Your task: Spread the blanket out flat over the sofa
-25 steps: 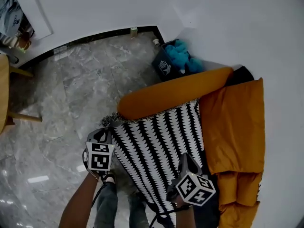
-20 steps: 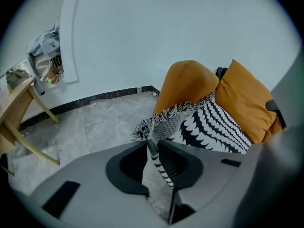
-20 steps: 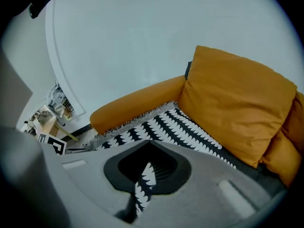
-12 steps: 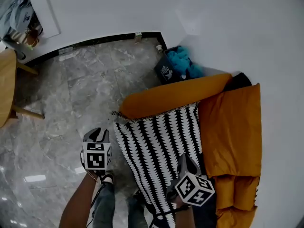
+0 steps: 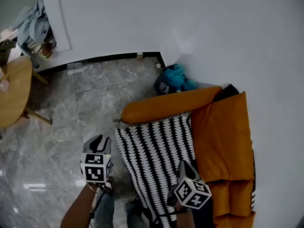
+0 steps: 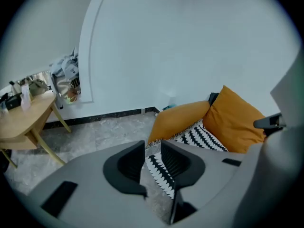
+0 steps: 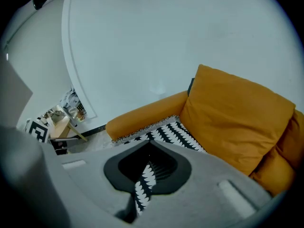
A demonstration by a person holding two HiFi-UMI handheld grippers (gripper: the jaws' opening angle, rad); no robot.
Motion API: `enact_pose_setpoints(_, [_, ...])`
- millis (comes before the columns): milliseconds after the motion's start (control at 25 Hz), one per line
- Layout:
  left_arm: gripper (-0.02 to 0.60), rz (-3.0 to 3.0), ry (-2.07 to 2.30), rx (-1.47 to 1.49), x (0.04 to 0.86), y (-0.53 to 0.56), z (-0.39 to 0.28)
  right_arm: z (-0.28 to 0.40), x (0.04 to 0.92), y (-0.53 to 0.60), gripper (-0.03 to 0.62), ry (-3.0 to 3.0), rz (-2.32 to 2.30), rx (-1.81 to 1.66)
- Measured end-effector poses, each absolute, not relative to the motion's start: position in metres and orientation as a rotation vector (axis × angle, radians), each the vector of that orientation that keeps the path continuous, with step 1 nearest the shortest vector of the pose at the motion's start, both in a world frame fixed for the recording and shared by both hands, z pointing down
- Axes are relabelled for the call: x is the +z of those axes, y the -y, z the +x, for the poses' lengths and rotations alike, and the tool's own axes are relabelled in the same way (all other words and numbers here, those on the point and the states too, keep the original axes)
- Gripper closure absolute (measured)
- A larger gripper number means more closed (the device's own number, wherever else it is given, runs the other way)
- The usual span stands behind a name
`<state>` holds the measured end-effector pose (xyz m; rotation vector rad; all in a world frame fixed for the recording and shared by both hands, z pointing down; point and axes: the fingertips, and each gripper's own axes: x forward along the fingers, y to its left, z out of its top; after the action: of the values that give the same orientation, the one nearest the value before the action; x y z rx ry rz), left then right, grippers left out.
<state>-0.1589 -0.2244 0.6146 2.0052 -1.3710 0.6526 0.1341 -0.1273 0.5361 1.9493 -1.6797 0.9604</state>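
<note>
A black-and-white patterned blanket (image 5: 156,156) lies along the seat of the orange sofa (image 5: 221,137), its fringed end against the armrest (image 5: 161,107). My left gripper (image 5: 97,140) hangs over the floor to the left of the blanket and does not touch it. In the left gripper view its jaws (image 6: 153,148) stand open with nothing between them, and the blanket (image 6: 202,137) shows beyond. My right gripper (image 5: 185,165) is over the blanket's near part. In the right gripper view it (image 7: 148,158) is shut on a fold of blanket (image 7: 142,184).
A grey marble floor (image 5: 71,113) spreads to the left of the sofa. A round wooden table (image 5: 14,91) stands at the far left. A dark bag with a blue plush thing (image 5: 173,77) sits behind the armrest by the white wall. The person's legs are at the bottom edge.
The left gripper has let go of the blanket's corner and drawn away to the left; its jaws have opened. The corner now rests by the armrest. The right gripper keeps its hold.
</note>
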Motion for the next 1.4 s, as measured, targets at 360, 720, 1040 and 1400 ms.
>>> enact_pose_setpoints(360, [0.476, 2.168, 1.420, 0.571, 0.447, 0.161, -0.137, 0.155, 0.440, 0.092, 0.589, 1.779, 1.901, 0.711])
enact_pose_setpoints(720, [0.520, 2.277, 1.507, 0.389, 0.284, 0.114, -0.106, 0.178, 0.316, 0.052, 0.589, 1.894, 1.945, 0.582])
enact_pose_setpoints(1040, [0.555, 2.291, 1.525, 0.278, 0.213, 0.091, -0.102, 0.198, 0.232, 0.016, 0.589, 1.955, 2.057, 0.562])
enact_pose_setpoints(1400, [0.568, 2.392, 1.467, 0.368, 0.208, 0.106, -0.080, 0.227, 0.215, -0.001, 0.589, 1.806, 2.191, 0.473])
